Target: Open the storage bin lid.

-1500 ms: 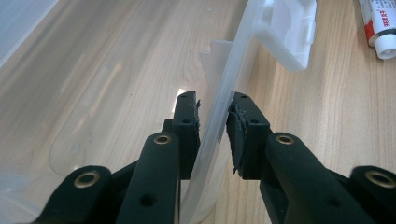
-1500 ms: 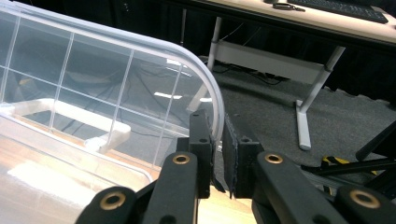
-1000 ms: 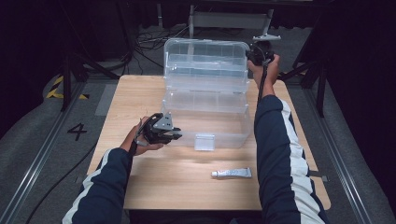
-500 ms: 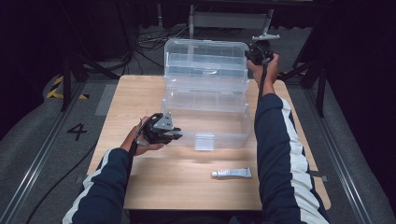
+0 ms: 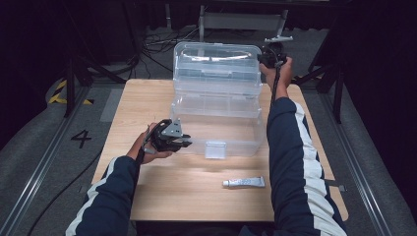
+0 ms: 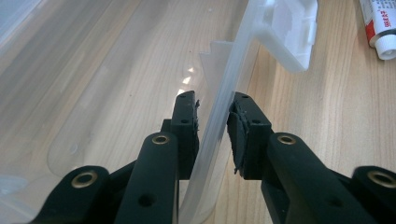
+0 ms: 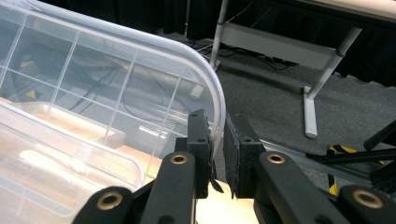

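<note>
A clear plastic box (image 5: 216, 123) stands open on the wooden table (image 5: 187, 196), its lid (image 5: 216, 64) raised upright at the back. My left gripper (image 5: 184, 142) is at the box's front left, its jaws shut on the thin front wall (image 6: 229, 79), one pad inside and one outside (image 6: 212, 105). The white latch (image 6: 289, 32) hangs on that wall farther along. My right gripper (image 5: 265, 56) is held high at the lid's upper right corner. Its jaws (image 7: 217, 123) are shut on the lid's curved rim (image 7: 205, 79).
A small white tube (image 5: 243, 182) lies on the table in front of the box, right of centre, also seen at the edge of the left gripper view (image 6: 380, 28). Beyond the table are dark floor, cables and a metal stand (image 7: 308, 98).
</note>
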Demonstrator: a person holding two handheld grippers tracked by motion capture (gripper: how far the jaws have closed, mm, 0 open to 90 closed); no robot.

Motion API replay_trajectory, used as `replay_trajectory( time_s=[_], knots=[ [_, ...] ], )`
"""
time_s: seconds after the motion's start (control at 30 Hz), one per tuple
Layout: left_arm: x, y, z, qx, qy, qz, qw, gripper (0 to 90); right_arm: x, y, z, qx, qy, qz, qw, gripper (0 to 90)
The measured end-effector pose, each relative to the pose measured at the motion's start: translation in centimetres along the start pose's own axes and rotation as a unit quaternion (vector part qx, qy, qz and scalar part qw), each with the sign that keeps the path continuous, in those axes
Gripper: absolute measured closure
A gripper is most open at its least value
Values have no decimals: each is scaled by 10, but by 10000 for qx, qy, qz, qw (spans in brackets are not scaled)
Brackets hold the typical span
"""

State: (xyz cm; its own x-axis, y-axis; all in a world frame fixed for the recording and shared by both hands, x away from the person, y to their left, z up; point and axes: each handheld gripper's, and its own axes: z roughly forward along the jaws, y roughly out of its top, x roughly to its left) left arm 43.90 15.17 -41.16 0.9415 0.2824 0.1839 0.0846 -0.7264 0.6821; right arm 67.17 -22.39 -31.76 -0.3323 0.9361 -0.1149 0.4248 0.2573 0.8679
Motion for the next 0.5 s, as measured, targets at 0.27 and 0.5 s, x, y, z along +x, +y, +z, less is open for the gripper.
replay_trajectory(
  time_s=[0.27, 0.5],
  knots=[
    [0, 0, 0, -26, -29, -32, 10000, 733, -2, -1, 4, 88, 12, -28, 10000, 810],
    [0, -1, 1, -47, -64, -81, 9999, 732, -2, -1, 5, 101, 45, -88, 9999, 807]
  ],
)
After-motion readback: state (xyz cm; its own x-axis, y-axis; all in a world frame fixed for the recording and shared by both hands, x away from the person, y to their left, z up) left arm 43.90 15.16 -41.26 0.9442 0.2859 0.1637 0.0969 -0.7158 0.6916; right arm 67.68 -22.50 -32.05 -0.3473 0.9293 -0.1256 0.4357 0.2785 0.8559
